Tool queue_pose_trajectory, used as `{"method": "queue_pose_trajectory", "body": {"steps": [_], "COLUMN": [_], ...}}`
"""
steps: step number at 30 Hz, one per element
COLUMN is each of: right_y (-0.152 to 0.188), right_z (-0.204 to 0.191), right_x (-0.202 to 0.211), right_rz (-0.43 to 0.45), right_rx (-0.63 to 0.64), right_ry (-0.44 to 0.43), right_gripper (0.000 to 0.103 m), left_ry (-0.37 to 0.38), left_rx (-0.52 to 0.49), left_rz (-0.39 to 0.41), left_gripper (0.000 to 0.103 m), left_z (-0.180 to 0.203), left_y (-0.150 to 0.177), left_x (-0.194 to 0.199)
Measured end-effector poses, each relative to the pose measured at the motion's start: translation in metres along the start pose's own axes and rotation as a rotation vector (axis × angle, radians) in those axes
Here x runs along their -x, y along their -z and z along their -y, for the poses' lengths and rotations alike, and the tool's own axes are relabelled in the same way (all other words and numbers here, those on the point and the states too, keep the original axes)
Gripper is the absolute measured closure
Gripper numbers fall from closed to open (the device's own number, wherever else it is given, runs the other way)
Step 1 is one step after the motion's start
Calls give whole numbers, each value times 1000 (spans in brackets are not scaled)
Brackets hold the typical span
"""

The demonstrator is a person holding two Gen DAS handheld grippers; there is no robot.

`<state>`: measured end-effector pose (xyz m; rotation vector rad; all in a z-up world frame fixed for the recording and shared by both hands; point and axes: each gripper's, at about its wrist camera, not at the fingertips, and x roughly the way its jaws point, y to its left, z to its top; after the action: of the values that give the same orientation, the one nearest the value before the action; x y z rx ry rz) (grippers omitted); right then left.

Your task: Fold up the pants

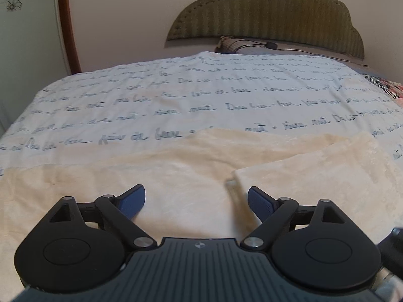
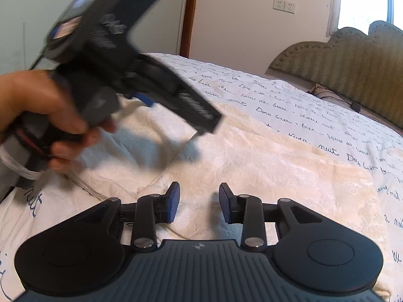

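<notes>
The left gripper (image 1: pixel 196 201) stood wide open and empty over the cream pants (image 1: pixel 176 176), spread on the script-printed bedspread (image 1: pixel 176 95). The right gripper (image 2: pixel 199 201) hung part-open, gripping nothing, pants beneath; beyond, a green headboard (image 2: pixel 340 60) met the wall (image 2: pixel 239 30).

Counts, placed from the bed (image 1: pixel 176 95):
- Pants (image 1: pixel 176 176): one cream pair, on the bed, near edge.
- Grippers: two. Left gripper (image 1: pixel 196 201) above the pants; right gripper (image 2: pixel 199 206) likewise.
- Hands: one seen (image 2: pixel 37 115), over the bed's left side.
- Headboard (image 1: pixel 267 17): one, at far end.
- Pillows (image 1: pixel 236 44): one, below the headboard.
- Wall sockets (image 2: pixel 284 6): two, on the wall behind the bed.
</notes>
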<state>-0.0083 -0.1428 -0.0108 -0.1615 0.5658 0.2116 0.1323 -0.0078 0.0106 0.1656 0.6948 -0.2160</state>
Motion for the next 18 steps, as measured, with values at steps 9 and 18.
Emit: {"method": "queue_pose_trajectory", "body": {"steps": [9, 18], "right_y": [-21, -43], "right_z": [-33, -141], "right_x": [21, -1], "right_rz": [94, 157], "right_rx": [71, 386], "right_ry": [-46, -206], "right_gripper": [68, 68], "left_ry": [-211, -429], "left_rx": [161, 291], "left_rz": [37, -4], "left_gripper": [7, 5], "left_z": [-99, -203], "left_y": [40, 83], "left_x": [55, 103]}}
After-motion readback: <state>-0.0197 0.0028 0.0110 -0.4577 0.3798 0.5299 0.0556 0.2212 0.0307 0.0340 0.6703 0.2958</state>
